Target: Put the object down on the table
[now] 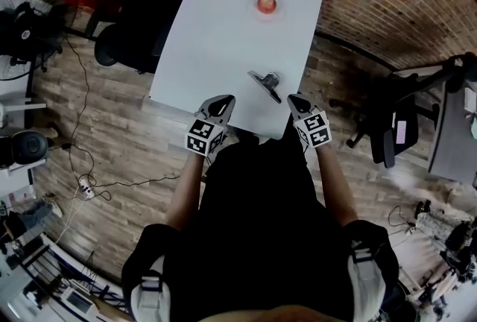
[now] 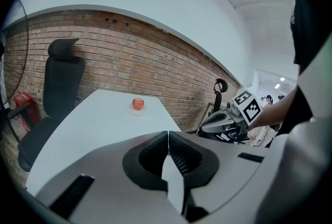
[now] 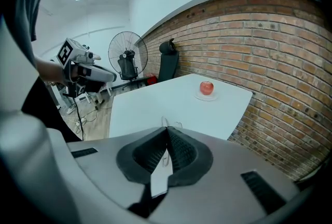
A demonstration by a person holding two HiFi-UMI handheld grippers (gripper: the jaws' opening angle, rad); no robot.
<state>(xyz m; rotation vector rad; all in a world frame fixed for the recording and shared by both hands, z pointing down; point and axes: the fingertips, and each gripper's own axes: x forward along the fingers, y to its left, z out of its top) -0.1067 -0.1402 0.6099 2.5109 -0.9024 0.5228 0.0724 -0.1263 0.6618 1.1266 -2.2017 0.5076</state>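
Smooth white desk [image 1: 223, 30] with round corners, next to a rough brick wall [image 3: 270, 52]. Round red apple [image 1: 267, 4] on a small plate at the far end. Thin grey metal object [image 1: 266, 82] lying flat near the close edge. Left gripper [image 1: 222, 103] closed tight, holding nothing. Right gripper [image 1: 297, 100] closed tight too, empty, near the object.
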